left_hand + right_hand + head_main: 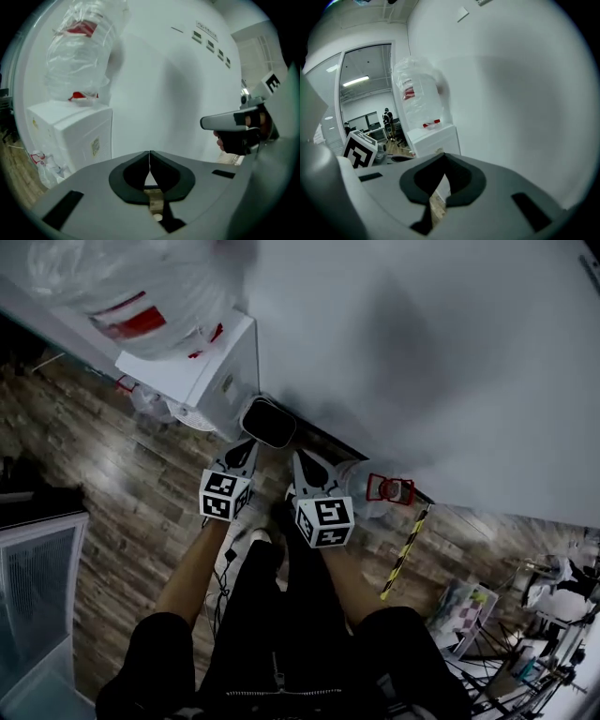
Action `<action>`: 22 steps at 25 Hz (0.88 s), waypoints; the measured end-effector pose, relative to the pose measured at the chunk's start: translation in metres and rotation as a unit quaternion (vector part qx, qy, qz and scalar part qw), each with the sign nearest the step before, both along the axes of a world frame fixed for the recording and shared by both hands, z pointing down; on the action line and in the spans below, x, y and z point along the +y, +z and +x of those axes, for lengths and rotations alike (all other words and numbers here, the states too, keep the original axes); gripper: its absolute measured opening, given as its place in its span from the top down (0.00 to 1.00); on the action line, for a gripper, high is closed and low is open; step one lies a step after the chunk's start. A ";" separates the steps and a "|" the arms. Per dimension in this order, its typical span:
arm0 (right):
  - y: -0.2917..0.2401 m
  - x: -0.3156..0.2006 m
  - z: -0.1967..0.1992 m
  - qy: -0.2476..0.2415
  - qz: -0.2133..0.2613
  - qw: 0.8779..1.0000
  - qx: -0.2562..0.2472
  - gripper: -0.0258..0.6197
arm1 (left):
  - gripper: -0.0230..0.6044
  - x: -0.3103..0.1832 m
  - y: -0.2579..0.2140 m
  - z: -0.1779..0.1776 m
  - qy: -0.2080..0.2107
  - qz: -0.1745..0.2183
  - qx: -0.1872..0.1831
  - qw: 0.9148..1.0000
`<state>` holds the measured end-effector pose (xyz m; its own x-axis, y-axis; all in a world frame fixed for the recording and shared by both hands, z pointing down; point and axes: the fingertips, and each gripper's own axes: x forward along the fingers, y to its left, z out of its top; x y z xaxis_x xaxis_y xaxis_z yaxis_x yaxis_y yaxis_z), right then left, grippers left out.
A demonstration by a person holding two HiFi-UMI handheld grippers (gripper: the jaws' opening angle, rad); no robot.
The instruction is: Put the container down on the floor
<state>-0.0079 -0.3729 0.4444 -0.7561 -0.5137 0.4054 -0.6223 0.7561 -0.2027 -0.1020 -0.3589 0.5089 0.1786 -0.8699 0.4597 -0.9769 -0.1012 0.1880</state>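
In the head view a dark container with a pale rim [267, 421] stands at the foot of the white wall, beside a white water dispenser [202, 371]. Just short of it my left gripper [246, 448] is shut with nothing between its jaws. My right gripper [305, 463] hangs to its right, also shut and empty. A clear jug with a red handle [380, 488] lies on the wood floor to the right. The left gripper view shows the closed left gripper [149, 157], the dispenser [70, 136] and the right gripper's body. The right gripper view shows its closed right gripper [443, 161].
A big plastic-wrapped water bottle [122, 282] sits on top of the dispenser. A yellow-and-black striped stick [405, 554] lies on the floor at right, with clutter [525, 615] beyond it. A white mesh-fronted unit [37, 587] stands at left. A cable [225, 568] trails by my legs.
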 end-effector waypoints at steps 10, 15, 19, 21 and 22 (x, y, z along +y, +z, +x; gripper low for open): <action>-0.109 0.037 0.019 0.041 0.013 0.999 -0.030 0.94 | 0.94 0.031 -0.123 0.005 0.000 0.055 -0.027 0.998; -0.154 0.053 0.013 0.024 0.049 0.997 -0.049 0.94 | 0.94 0.044 -0.163 0.012 0.001 0.084 -0.028 0.996; -0.178 0.064 0.010 0.015 0.071 0.996 -0.060 0.94 | 0.94 0.051 -0.187 0.013 0.001 0.103 -0.034 0.994; -0.185 0.070 0.010 0.012 0.078 0.995 -0.061 0.94 | 0.94 0.056 -0.198 0.014 0.003 0.112 -0.038 0.993; -0.188 0.073 0.011 0.011 0.081 0.995 -0.061 0.94 | 0.94 0.058 -0.203 0.015 0.004 0.117 -0.039 0.992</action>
<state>0.0026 -0.2997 0.2566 -0.7828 -0.5817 0.2210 -0.6170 0.7718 -0.1539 -0.0868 -0.3010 0.3056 0.1571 -0.9534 0.2576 -0.9867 -0.1404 0.0823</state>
